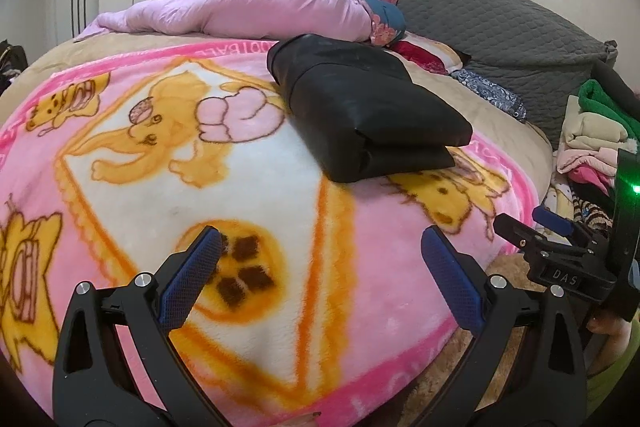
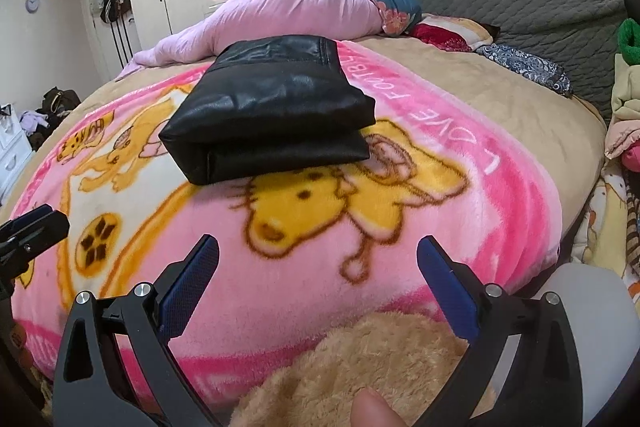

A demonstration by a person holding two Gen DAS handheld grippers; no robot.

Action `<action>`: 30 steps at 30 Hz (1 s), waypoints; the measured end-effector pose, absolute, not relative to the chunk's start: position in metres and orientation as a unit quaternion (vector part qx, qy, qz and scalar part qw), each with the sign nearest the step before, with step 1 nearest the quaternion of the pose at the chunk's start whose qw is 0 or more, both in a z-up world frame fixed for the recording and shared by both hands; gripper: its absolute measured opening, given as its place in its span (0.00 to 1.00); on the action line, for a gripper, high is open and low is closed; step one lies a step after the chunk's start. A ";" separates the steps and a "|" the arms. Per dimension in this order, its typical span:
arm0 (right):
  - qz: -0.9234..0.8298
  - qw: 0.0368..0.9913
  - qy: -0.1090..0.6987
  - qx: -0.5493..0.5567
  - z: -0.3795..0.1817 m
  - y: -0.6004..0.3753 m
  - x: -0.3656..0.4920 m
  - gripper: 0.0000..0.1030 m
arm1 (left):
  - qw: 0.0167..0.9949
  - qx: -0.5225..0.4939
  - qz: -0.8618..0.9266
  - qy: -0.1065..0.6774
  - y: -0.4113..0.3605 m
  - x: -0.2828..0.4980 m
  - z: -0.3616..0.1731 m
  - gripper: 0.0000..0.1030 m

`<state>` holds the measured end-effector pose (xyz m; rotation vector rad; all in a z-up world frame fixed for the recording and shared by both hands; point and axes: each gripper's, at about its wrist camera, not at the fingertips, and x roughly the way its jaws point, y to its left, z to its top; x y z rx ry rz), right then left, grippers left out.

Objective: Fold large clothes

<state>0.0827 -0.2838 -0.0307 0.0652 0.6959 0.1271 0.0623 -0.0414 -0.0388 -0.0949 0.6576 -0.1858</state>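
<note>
Pink blanket [image 1: 360,307] bears folded black garment [image 2: 272,107], long axis receding; both claws gape empty.

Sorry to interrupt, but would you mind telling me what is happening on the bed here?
A person holds a gripper in each hand above a pink cartoon blanket spread on the bed. A black leather-look garment lies folded into a neat rectangle on the blanket. The left gripper and the right gripper are both open and hold nothing, on the near side of the garment and apart from it.
</note>
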 end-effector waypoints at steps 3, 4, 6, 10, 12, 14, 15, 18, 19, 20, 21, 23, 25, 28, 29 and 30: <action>0.060 0.937 0.342 0.035 -0.030 -0.285 0.083 0.96 | 0.941 -0.047 -0.092 0.323 -0.041 0.062 -0.039 0.91; 0.059 0.937 0.342 0.037 -0.030 -0.287 0.083 0.96 | 0.941 -0.047 -0.091 0.323 -0.041 0.062 -0.039 0.91; 0.056 0.938 0.341 0.039 -0.030 -0.288 0.083 0.96 | 0.941 -0.047 -0.091 0.323 -0.040 0.062 -0.039 0.91; 0.053 0.936 0.344 0.043 -0.032 -0.293 0.083 0.96 | 0.941 -0.046 -0.093 0.323 -0.041 0.062 -0.040 0.91; 0.052 0.935 0.347 0.048 -0.033 -0.295 0.083 0.96 | 0.941 -0.044 -0.092 0.324 -0.041 0.061 -0.040 0.91; 0.051 0.935 0.346 0.051 -0.033 -0.297 0.083 0.96 | 0.941 -0.042 -0.092 0.322 -0.041 0.061 -0.040 0.91; 0.051 0.936 0.346 0.052 -0.033 -0.297 0.083 0.96 | 0.941 -0.041 -0.092 0.322 -0.042 0.061 -0.041 0.91; 0.053 0.936 0.345 0.051 -0.033 -0.297 0.082 0.96 | 0.942 -0.040 -0.092 0.321 -0.042 0.061 -0.041 0.91; 0.053 0.936 0.344 0.049 -0.034 -0.296 0.082 0.96 | 0.942 -0.040 -0.091 0.322 -0.042 0.061 -0.041 0.91; 0.054 0.936 0.345 0.047 -0.034 -0.295 0.081 0.96 | 0.941 -0.040 -0.090 0.322 -0.042 0.061 -0.041 0.91; 0.055 0.936 0.346 0.045 -0.034 -0.294 0.081 0.96 | 0.941 -0.040 -0.089 0.323 -0.042 0.060 -0.041 0.91; 0.058 0.935 0.347 0.041 -0.035 -0.292 0.081 0.96 | 0.942 -0.039 -0.089 0.322 -0.042 0.060 -0.041 0.91; 0.059 0.935 0.348 0.038 -0.035 -0.290 0.082 0.96 | 0.942 -0.037 -0.087 0.321 -0.041 0.059 -0.040 0.91; 0.060 0.936 0.346 0.035 -0.034 -0.289 0.081 0.96 | 0.944 -0.035 -0.086 0.318 -0.040 0.057 -0.039 0.91; 0.060 0.936 0.346 0.035 -0.034 -0.288 0.081 0.96 | 0.944 -0.035 -0.085 0.317 -0.040 0.057 -0.038 0.91; 0.061 0.936 0.345 0.035 -0.034 -0.288 0.081 0.96 | 0.944 -0.036 -0.085 0.317 -0.039 0.057 -0.038 0.91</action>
